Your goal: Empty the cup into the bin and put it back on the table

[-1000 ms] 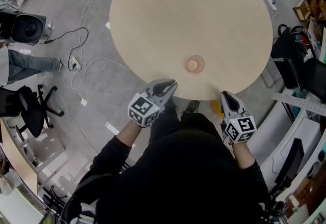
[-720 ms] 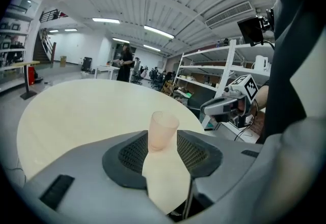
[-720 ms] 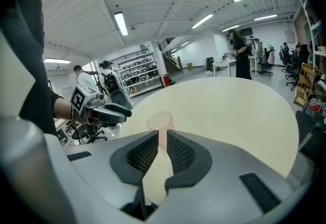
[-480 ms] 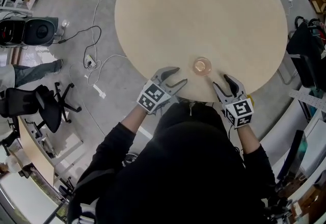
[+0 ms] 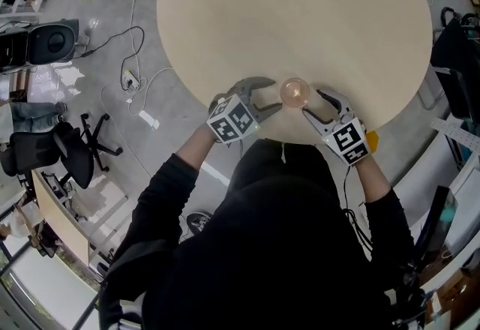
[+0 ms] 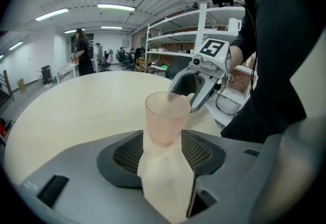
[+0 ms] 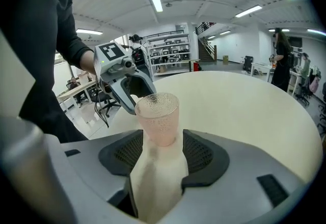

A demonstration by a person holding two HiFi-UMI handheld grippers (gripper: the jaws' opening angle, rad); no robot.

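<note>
A translucent pink cup (image 5: 295, 92) stands upright near the near edge of the round beige table (image 5: 300, 13). My left gripper (image 5: 270, 94) faces it from the left and my right gripper (image 5: 313, 104) from the right. Both sets of jaws are opening. In the left gripper view the cup (image 6: 165, 118) stands right at the tips of the left gripper (image 6: 164, 147), no pad pressing on it, with the right gripper (image 6: 198, 83) behind. In the right gripper view the cup (image 7: 158, 117) stands likewise before the right gripper (image 7: 160, 152), the left gripper (image 7: 122, 79) beyond. What the cup holds is not discernible.
Cables (image 5: 139, 58) trail over the grey floor left of the table. A black office chair (image 5: 60, 152) and a black speaker-like box (image 5: 45, 40) stand further left. Shelving and dark gear (image 5: 457, 58) crowd the right side. A yellow object (image 5: 372, 141) shows under the table edge.
Both grippers moved forward over the table edge to either side of the cup. Their jaws went from shut to wide apart.
</note>
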